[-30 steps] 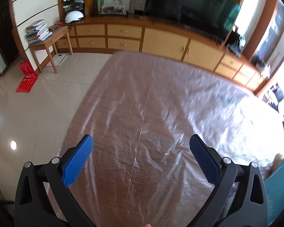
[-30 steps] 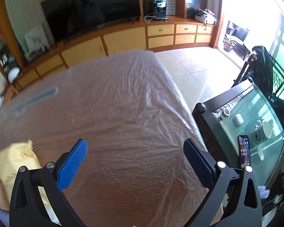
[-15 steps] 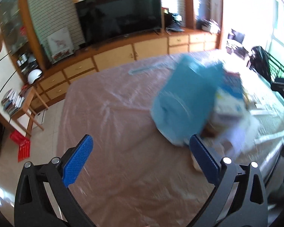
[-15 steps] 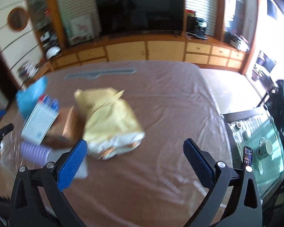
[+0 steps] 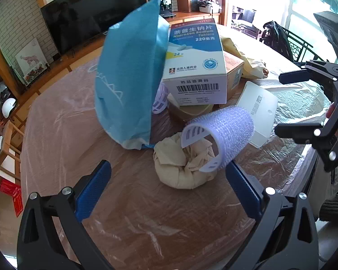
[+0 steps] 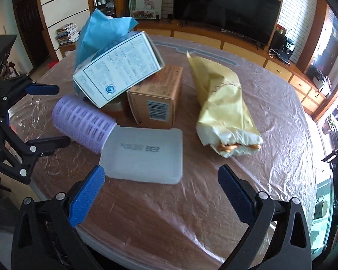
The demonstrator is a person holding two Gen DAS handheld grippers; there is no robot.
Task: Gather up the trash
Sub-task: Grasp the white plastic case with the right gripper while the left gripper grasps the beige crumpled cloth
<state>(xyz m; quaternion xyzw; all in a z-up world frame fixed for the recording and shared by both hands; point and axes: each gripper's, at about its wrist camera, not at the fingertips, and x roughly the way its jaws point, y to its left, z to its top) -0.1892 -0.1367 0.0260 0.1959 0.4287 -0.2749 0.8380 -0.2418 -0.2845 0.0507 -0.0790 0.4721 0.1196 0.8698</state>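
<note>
While your left gripper (image 5: 167, 187) and right gripper (image 6: 161, 191) hang wide open and empty, the trash sits heaped near the table's (image 6: 270, 103) near edge. A paper wad (image 5: 182, 164) lies between your left fingers, touching a purple roller (image 5: 220, 135); a white lid (image 6: 144, 155) lies just ahead of your right fingers.

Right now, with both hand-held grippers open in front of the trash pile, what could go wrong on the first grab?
1. The medicine box leans on the brown carton; pulling either may topple both.
2. The purple hair roller rests on the crumpled tissue wad and could roll away.
3. The table's plastic cover may snag.
</note>
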